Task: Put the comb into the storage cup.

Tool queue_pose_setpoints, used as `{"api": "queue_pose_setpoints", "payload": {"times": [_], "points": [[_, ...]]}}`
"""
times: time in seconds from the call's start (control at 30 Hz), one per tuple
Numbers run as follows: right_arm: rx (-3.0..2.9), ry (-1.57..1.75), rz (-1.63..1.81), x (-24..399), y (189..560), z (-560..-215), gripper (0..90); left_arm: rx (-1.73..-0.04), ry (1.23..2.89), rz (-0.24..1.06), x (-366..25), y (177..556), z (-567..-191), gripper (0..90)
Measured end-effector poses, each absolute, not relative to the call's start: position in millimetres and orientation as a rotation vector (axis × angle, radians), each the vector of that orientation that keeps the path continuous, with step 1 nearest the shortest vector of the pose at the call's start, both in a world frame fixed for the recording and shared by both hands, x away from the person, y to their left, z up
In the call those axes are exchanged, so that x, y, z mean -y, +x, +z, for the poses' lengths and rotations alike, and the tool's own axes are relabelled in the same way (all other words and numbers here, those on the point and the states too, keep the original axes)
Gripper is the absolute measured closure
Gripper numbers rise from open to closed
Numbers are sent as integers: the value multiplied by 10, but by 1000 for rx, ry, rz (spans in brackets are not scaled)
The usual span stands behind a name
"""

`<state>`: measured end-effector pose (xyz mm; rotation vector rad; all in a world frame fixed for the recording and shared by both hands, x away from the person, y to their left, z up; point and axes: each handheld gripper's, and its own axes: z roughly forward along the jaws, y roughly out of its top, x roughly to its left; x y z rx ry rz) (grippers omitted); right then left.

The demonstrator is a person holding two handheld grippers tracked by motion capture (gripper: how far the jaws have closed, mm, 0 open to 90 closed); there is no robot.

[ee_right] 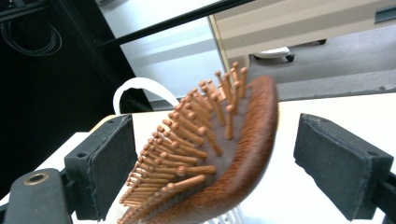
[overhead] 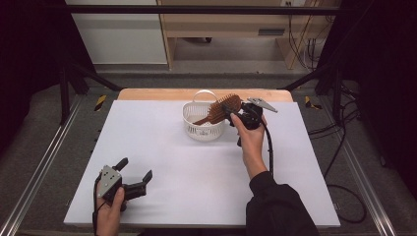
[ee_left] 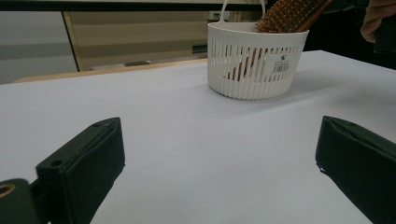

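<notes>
hairbrush (ee_right: 219,154) leans handle-down in basket (overhead: 202,127), head at 2 o'clock between spread right gripper (overhead: 235,114) jaws; left gripper (overhead: 136,178) jaws spread, idle.

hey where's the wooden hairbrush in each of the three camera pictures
High view: hairbrush at top centre, handle down in the white basket, head leaning right toward the right gripper.
Left gripper view: top right, bristled head above the basket rim.
Right gripper view: centre, head between the open jaws.
Shared landmark: the basket's white handle loop.
</notes>
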<state>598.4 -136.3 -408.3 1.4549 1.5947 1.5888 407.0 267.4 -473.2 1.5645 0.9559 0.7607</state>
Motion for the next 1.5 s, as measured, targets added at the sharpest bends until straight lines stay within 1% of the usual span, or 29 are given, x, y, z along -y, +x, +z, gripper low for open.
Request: {"api": "queue_pose_setpoints", "payload": {"times": [0.3, 0.37, 0.47, 0.9, 1.3, 1.5], "points": [[-1599, 1433, 1572, 1497, 5913, -3983, 138, -961, 1568, 765, -2667, 4067, -4737, 14], [-1630, 1388, 1578, 1538, 5887, -3966, 112, -962, 1567, 766, -2665, 4066, -4738, 15], [-1634, 1381, 1581, 1588, 5860, -3940, 112, -965, 1567, 767, -2668, 4068, -4743, 14], [-1608, 1343, 1560, 1829, 5782, -3827, 131, -954, 1573, 773, -2677, 4075, -4735, 14], [-1596, 1255, 1507, 1856, 5686, -3719, 62, -960, 1559, 771, -2693, 4065, -4728, 14], [-1594, 1214, 1494, 1905, 5639, -3712, 56, -958, 1564, 772, -2687, 4065, -4731, 14]]}}
